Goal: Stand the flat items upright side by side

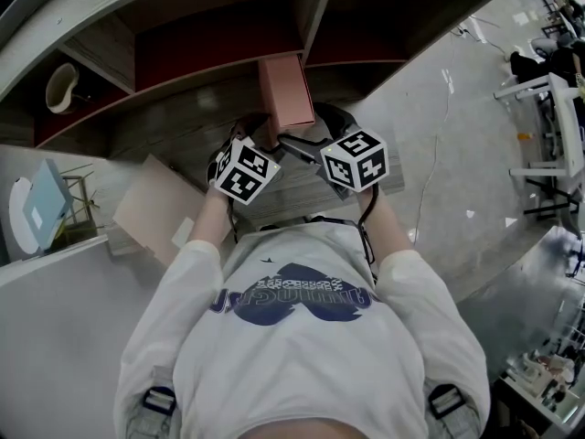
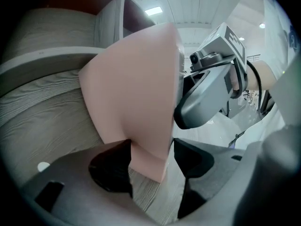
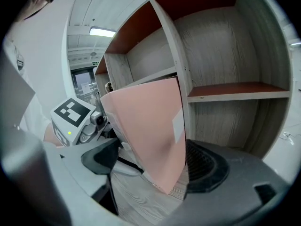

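A pink flat book point(image 1: 285, 90) stands upright on the wooden shelf board point(image 1: 183, 122), just left of the shelf divider point(image 1: 315, 12). My left gripper point(image 1: 260, 131) is shut on its lower corner; in the left gripper view the book point(image 2: 136, 93) fills the space between the dark pads point(image 2: 113, 166). My right gripper point(image 1: 306, 140) comes in from the right. In the right gripper view its jaws stand wide around the book point(image 3: 150, 131), which rests against the right pad point(image 3: 204, 166). A second, paler flat item point(image 1: 160, 210) lies on the board to the left.
A white cup point(image 1: 59, 88) sits in the left shelf compartment. A blue and white plate-like item point(image 1: 37, 208) leans in a wire rack at far left. The right compartment point(image 3: 225, 51) has a red-brown shelf. Grey floor and white furniture point(image 1: 548, 135) lie to the right.
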A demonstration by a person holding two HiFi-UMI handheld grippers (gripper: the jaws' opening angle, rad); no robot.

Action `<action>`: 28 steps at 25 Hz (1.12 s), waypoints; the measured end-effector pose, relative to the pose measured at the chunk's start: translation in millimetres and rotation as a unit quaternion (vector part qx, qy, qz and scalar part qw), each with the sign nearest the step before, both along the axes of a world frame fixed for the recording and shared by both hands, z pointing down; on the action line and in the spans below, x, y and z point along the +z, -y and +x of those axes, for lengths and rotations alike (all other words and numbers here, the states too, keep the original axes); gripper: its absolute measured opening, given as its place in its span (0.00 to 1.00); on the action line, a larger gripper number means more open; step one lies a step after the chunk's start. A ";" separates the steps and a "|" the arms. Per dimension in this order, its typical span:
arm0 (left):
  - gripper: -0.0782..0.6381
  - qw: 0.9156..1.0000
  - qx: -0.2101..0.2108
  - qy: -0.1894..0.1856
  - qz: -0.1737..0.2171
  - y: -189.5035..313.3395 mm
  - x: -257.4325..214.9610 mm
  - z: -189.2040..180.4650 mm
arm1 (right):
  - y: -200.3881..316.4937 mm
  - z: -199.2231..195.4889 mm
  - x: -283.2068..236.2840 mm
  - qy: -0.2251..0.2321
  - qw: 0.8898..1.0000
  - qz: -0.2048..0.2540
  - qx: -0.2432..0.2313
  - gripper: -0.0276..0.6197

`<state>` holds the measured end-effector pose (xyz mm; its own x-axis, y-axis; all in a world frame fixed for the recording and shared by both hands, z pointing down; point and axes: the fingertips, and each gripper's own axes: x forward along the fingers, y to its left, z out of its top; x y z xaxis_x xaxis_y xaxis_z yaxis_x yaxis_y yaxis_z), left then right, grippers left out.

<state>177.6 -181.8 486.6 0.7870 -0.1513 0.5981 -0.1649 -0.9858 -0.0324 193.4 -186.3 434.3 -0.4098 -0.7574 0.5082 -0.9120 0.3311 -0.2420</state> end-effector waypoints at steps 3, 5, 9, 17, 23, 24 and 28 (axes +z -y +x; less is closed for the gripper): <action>0.52 1.000 -0.004 -0.003 -0.003 -0.4 0.2 1.5 | -0.7 1.6 0.9 0.005 1.000 -0.003 -0.004 0.74; 0.52 1.000 -0.007 -0.003 -0.005 -0.8 0.1 2.7 | -1.4 2.9 0.9 0.008 1.000 -0.004 -0.006 0.74; 0.52 1.000 -0.017 -0.001 -0.007 -0.4 0.5 3.1 | -1.0 3.4 0.9 0.017 1.000 -0.004 -0.012 0.74; 0.52 0.998 -0.058 0.009 -0.005 -5.7 -2.3 1.8 | -17.0 -0.5 -7.9 0.053 0.997 0.016 -0.057 0.74; 0.52 0.991 -0.135 0.018 -0.006 -23.0 -4.8 -21.2 | -38.1 14.3 -8.2 0.082 0.993 0.015 -0.085 0.74; 0.52 0.988 -0.152 0.024 -0.008 -26.8 -1.9 -28.3 | -41.2 15.6 -6.1 0.085 0.992 0.013 -0.093 0.74; 0.52 0.969 -0.241 0.045 -0.013 -48.5 9.0 -66.4 | -54.8 9.1 3.8 0.092 0.985 0.003 -0.148 0.74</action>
<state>111.2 -133.3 495.6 0.5728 -0.4717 0.6704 -0.6037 -0.7960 -0.0442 202.5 -131.4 438.0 -0.6980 -0.5938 0.4002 -0.7161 0.5775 -0.3921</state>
